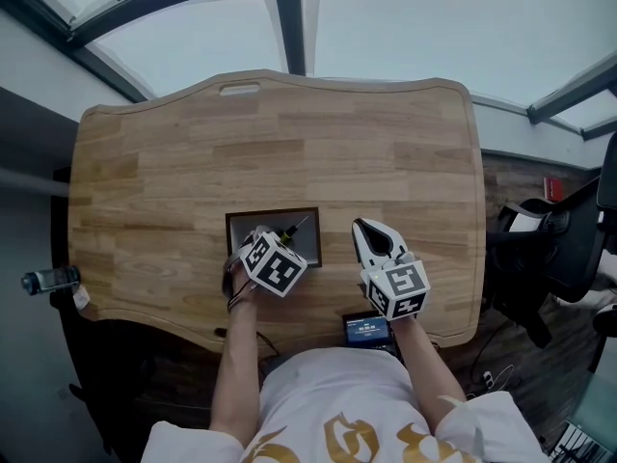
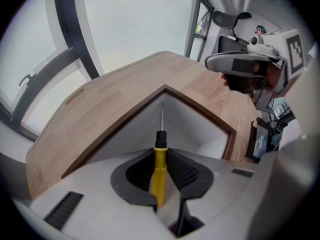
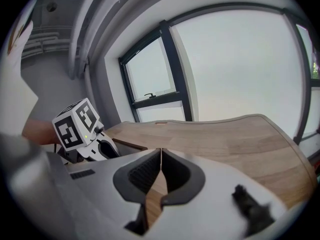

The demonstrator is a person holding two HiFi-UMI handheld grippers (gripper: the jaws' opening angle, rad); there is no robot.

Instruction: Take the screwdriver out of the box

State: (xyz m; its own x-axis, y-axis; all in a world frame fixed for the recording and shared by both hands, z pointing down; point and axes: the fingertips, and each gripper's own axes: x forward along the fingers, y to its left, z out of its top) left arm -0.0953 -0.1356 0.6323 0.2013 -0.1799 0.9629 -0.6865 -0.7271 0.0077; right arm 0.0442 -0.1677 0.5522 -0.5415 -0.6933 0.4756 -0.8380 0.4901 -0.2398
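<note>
Gripped screwdriver (image 2: 159, 168) over box (image 1: 274, 212), screen (image 1: 367, 331), chair (image 1: 538, 258) nearby

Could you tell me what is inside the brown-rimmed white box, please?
The yellow-handled screwdriver, held by the left gripper, points into the brown-rimmed white box; its visible floor looks bare. The gripper hides the near part.

The left gripper (image 2: 161, 156) is pointed steeply downward, and its jaws are closed on the yellow handle of the screwdriver (image 2: 159, 171). The right gripper (image 3: 161, 159) is held beside it and tilted gently downward, with the jaws brought together and the tips touching. The left forearm (image 1: 236, 360) and right forearm (image 1: 422, 369) are extended forward, roughly parallel. Each hand's grasp is mostly hidden beneath the marker cubes (image 1: 273, 265) and can only be presumed.
</note>
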